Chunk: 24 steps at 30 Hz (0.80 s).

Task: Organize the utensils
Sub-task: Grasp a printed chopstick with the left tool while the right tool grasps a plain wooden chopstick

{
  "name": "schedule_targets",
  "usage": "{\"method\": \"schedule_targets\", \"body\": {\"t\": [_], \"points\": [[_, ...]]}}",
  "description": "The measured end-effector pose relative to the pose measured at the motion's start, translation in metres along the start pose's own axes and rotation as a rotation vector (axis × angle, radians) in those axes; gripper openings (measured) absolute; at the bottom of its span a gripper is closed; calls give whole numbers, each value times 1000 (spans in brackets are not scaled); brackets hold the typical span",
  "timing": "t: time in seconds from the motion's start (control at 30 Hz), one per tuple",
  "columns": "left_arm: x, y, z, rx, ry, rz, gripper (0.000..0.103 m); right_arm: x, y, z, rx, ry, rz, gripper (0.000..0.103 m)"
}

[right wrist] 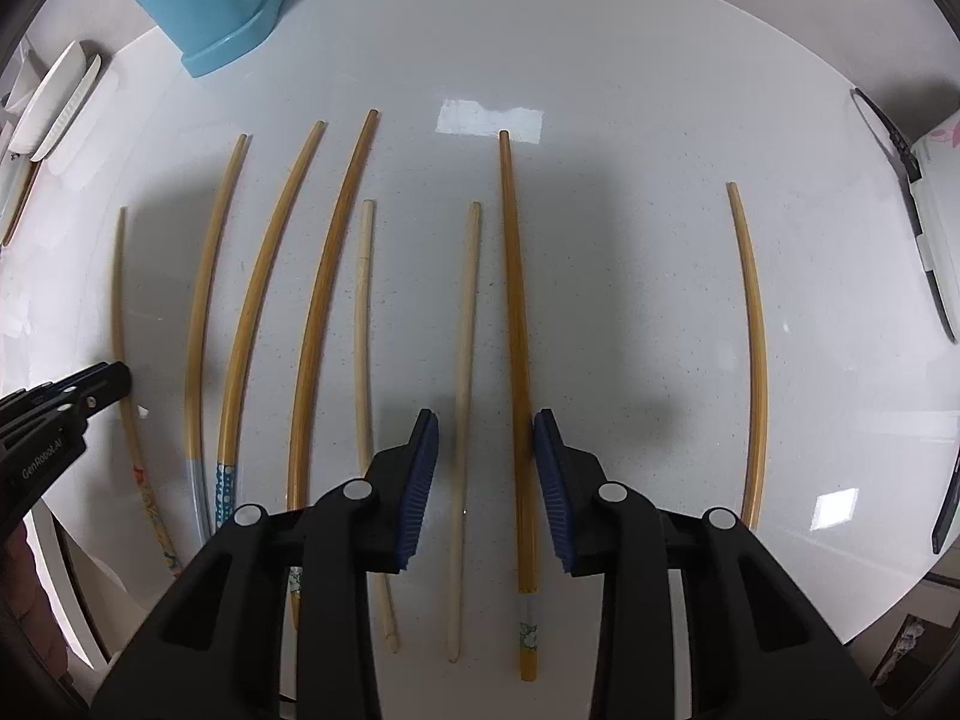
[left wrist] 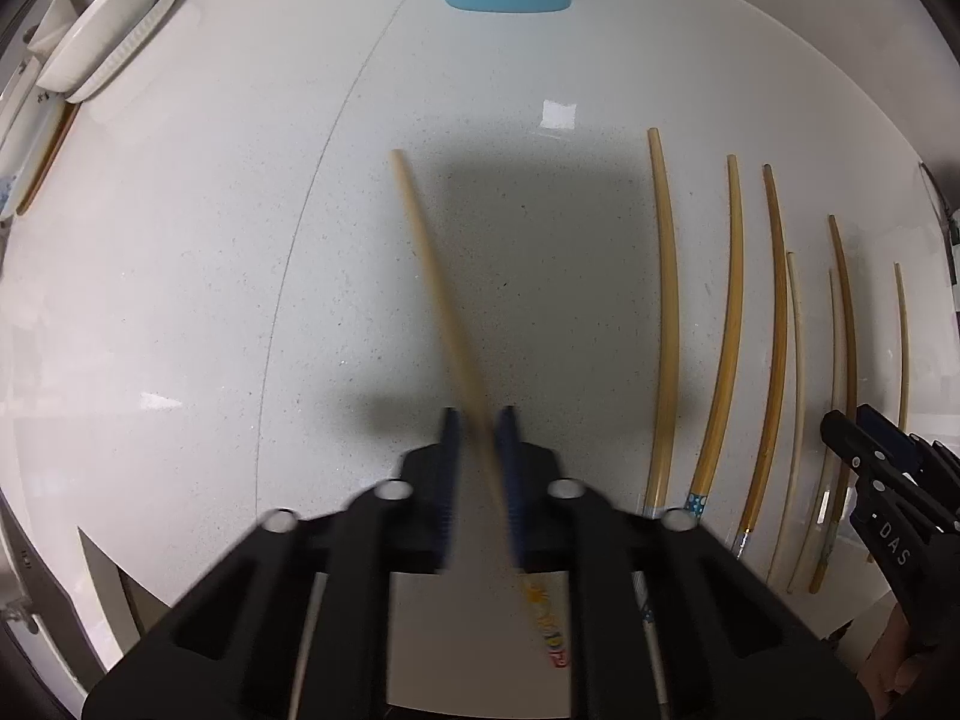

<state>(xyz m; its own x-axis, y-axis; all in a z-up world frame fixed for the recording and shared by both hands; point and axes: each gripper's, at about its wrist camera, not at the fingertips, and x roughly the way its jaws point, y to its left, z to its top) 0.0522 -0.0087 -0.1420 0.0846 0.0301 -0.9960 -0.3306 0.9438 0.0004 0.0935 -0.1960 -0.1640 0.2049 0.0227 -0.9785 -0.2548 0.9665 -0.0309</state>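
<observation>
In the left wrist view my left gripper (left wrist: 479, 418) is shut on a tan chopstick (left wrist: 429, 264) with a colourful printed end. The stick slants up and to the left over the white counter (left wrist: 180, 300) and looks blurred. Several more chopsticks (left wrist: 729, 324) lie in a row to its right. In the right wrist view my right gripper (right wrist: 487, 420) points down at that row, jaws apart. A pale chopstick (right wrist: 468, 324) and a brown chopstick (right wrist: 513, 300) lie between its pads; the brown one runs right beside the right pad. A blue perforated utensil holder (right wrist: 222, 6) stands at the far side.
White dishes (left wrist: 102, 30) stand stacked at the far left. A dark-handled tool (right wrist: 906, 192) and a white board with a pink print (right wrist: 945, 180) lie at the right edge. One chopstick (right wrist: 753, 348) lies apart on the right. The counter's front edge (right wrist: 900, 600) runs close below.
</observation>
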Motion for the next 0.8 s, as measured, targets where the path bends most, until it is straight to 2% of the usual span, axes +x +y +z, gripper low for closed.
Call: {"method": "schedule_targets", "body": {"t": [0.23, 0.37, 0.7, 0.8], "points": [[-7, 16, -8, 1, -5, -20, 6, -5, -10, 5, 24, -16, 11, 31], [-9, 22, -7, 2, -4, -29, 6, -2, -21, 6, 42, 3, 16, 31], [-14, 22, -8, 5, -7, -43, 6, 4, -11, 9, 24, 44, 5, 23], [-20, 22, -6, 6, -8, -44, 6, 5, -12, 10, 39, 54, 4, 7]]}}
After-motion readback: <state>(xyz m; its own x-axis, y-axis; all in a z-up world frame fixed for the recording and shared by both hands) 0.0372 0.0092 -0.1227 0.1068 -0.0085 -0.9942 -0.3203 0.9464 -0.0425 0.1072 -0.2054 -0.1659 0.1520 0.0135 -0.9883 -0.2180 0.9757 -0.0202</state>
